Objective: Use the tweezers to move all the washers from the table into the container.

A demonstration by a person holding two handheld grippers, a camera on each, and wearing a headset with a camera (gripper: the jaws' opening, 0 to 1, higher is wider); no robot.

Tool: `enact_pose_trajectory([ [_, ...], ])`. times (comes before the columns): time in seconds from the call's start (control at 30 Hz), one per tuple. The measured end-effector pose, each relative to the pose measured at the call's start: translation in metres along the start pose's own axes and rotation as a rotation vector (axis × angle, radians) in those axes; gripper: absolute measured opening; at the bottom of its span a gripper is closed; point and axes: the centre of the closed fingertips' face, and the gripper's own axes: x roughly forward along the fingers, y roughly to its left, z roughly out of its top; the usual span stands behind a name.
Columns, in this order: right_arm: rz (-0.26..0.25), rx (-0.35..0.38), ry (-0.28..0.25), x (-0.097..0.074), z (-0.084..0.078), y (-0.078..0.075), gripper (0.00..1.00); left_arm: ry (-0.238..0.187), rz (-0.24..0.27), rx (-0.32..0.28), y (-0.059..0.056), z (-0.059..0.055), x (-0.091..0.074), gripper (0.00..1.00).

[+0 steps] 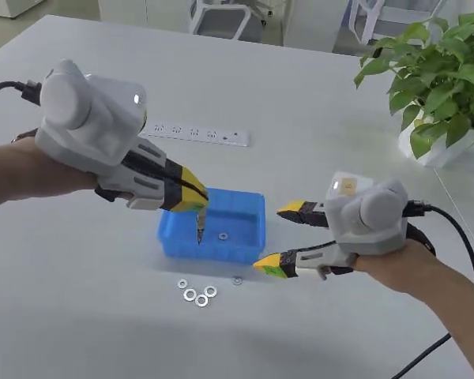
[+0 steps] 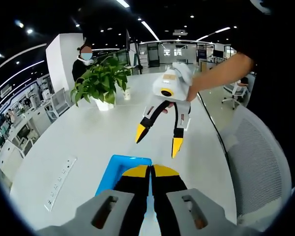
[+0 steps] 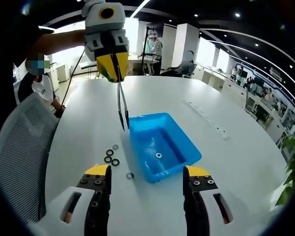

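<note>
1. The left gripper (image 1: 191,199) is clamping its jaws shut on the top end of the tweezers (image 1: 199,225). In the left gripper view its yellow tips are pressing together with no gap between them.
2. The tweezers are hanging almost straight down from those jaws, with their two thin legs lying close together at the tips. Whether the tips are carrying anything is too small to tell.
3. In the head view the tweezer tips are pointing down at the near left part of the blue container (image 1: 253,199). In the right gripper view they are hanging just beside its rim, so I cannot tell whether they are over the inside or the edge.
4. The right gripper (image 1: 278,237) is holding its jaws spread wide and is gripping nothing. It is hovering just to the right of the container with its tips pointing toward it.
5. The container is sitting open on the white table (image 1: 79,316) between the two grippers, and a single washer (image 1: 223,235) is lying on its floor.
6. The other washers (image 1: 196,293) are lying on the table just in front of the container. Four are clustering together and one is lying apart to their right, nearer the container's front wall.
7. Farther back, a white power strip (image 1: 193,133) is lying flat on the table, and a potted plant (image 1: 438,79) is standing at the right edge.
</note>
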Motion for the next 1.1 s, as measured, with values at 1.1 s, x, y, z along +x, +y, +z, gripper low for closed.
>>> enact_pose_trajectory([
  [1.1,0.082,0.006,0.012,0.012,-0.024,0.055,0.66,-0.011,-0.106,-0.021,-0.050,-0.035,0.032,0.05],
])
